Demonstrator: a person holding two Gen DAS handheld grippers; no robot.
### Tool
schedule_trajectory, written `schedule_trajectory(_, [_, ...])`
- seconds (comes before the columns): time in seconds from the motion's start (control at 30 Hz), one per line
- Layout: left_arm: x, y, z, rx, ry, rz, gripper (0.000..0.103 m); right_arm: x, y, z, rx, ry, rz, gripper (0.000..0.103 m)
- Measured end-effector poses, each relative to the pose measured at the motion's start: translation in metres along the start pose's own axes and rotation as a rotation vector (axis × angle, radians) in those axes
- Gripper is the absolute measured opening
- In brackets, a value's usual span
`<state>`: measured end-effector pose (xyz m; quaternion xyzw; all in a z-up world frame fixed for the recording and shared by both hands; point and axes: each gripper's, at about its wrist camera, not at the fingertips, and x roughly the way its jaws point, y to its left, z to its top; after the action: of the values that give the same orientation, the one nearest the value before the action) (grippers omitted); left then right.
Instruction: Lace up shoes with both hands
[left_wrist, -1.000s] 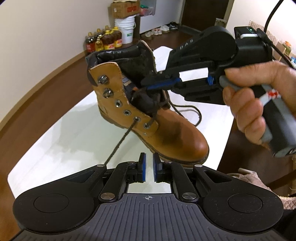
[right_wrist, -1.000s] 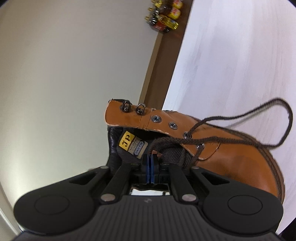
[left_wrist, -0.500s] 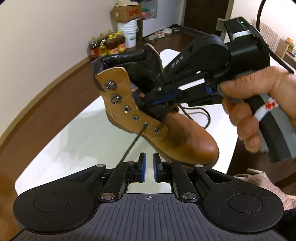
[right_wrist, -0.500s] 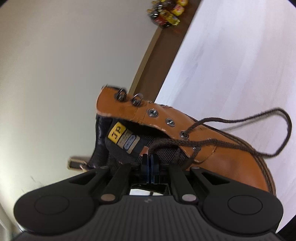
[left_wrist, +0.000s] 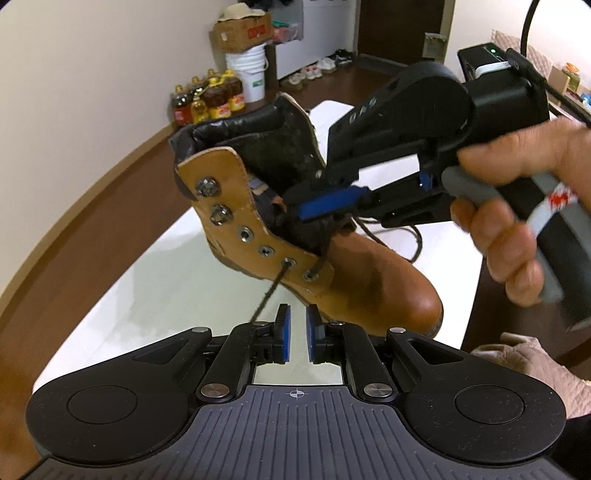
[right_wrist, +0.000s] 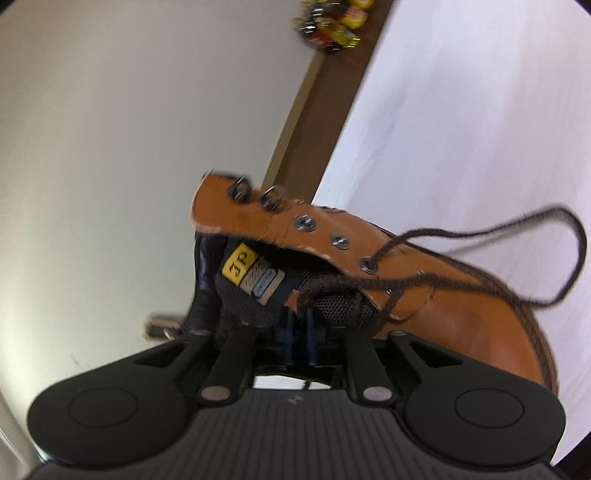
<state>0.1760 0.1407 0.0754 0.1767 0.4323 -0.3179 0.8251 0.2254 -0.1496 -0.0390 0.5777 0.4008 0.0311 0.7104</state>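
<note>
White tabletop (left_wrist: 177, 288) lay beneath the tan boot (left_wrist: 373, 291), tipped up on its sole. My right gripper (right_wrist: 297, 332), at the tongue, had just been opening, gripping nothing; my left gripper (left_wrist: 297, 334) hung parted beside the lace (left_wrist: 267, 295).

The boot (left_wrist: 332, 258) stands on the table (left_wrist: 155, 288), toe toward the left gripper (left_wrist: 297, 332) and slightly right of it, shaft farther away. That gripper sits just before the toe. The right gripper (left_wrist: 328, 201) reaches in from the right, its tips at the open throat above the tongue (right_wrist: 332, 306). One lace (left_wrist: 267, 295) strand runs from a lower eyelet down toward the left gripper; another loops (right_wrist: 517, 258) out on the table beyond the boot. Behind the table, bottles (left_wrist: 208, 98) stand on the floor by the wall, a bucket (left_wrist: 249, 74) beside them, and what seems to be a box (left_wrist: 242, 31) on top of it.
</note>
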Motion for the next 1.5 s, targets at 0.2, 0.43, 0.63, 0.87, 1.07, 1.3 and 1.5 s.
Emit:
schedule_trajectory(0.2, [0.0,-0.003,-0.001,0.004,0.002,-0.004,0.01,-0.002,-0.007,0.002,0.094,0.022,0.035,0.017])
schedule_trajectory(0.43, [0.0,-0.002,-0.003,-0.002,0.001,0.003,0.01,0.009,-0.003,0.001,0.117,0.062,0.041,0.016])
schedule_trajectory(0.63, [0.0,-0.004,-0.005,-0.008,0.003,-0.002,0.01,0.013,0.008,0.001,-0.034,0.01,-0.004,0.004])
schedule_trajectory(0.87, [-0.001,-0.003,-0.005,-0.012,0.004,-0.002,0.01,0.02,0.017,0.0,-0.147,0.011,-0.039,0.003])
schedule_trajectory(1.07, [-0.001,-0.001,-0.006,-0.014,0.003,-0.003,0.01,0.017,0.013,0.002,-0.068,0.047,0.013,0.003])
schedule_trajectory(1.3, [-0.001,-0.001,-0.005,-0.005,-0.007,0.011,0.014,0.023,0.016,0.001,-0.056,0.081,0.022,0.003])
schedule_trajectory(1.5, [0.004,-0.003,0.0,0.094,-0.017,0.096,0.015,0.032,0.026,-0.002,-0.132,0.129,-0.005,0.003])
